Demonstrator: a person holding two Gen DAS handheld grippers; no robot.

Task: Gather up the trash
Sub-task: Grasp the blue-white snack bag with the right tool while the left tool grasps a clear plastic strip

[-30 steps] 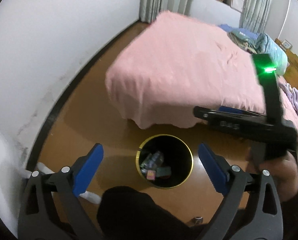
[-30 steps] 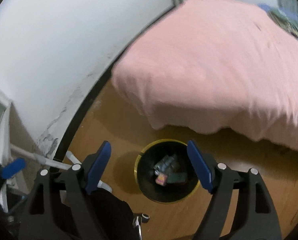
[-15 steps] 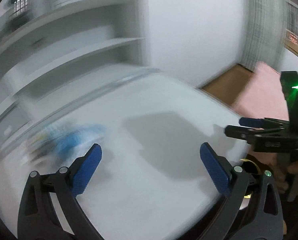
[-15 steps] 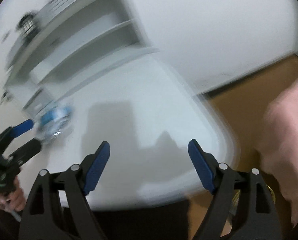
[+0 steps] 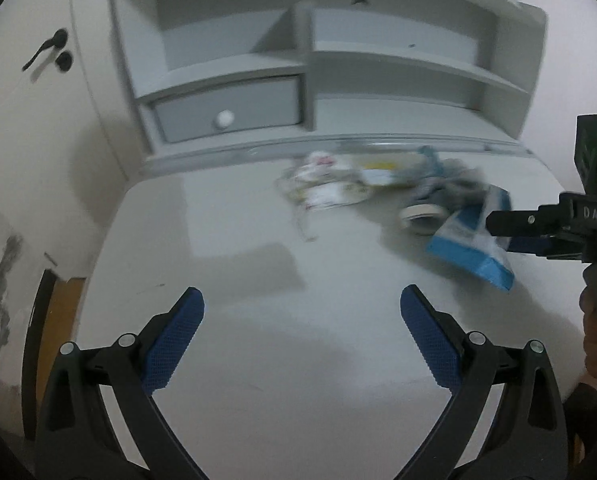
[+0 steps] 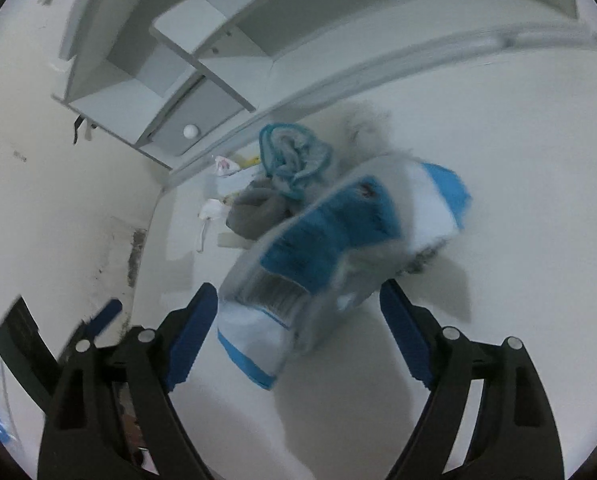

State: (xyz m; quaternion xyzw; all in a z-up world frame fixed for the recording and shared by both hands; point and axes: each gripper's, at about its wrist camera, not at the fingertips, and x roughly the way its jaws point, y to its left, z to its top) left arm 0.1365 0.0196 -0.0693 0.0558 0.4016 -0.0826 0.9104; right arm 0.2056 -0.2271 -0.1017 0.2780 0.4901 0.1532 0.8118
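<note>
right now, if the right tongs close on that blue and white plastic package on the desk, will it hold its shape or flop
The blue and white package looks like soft film with crumpled, sagging sides, so it would probably crush and droop rather than stay stiff. It seems light for its bulk. The glossy surface may slip, so a pinch across the middle seems safest. The right tongs are opening around its near end, not pressing it.

White desk [image 5: 258, 360], grey shelf unit [image 5: 298, 60], stained wall [image 5: 2, 280]
</note>
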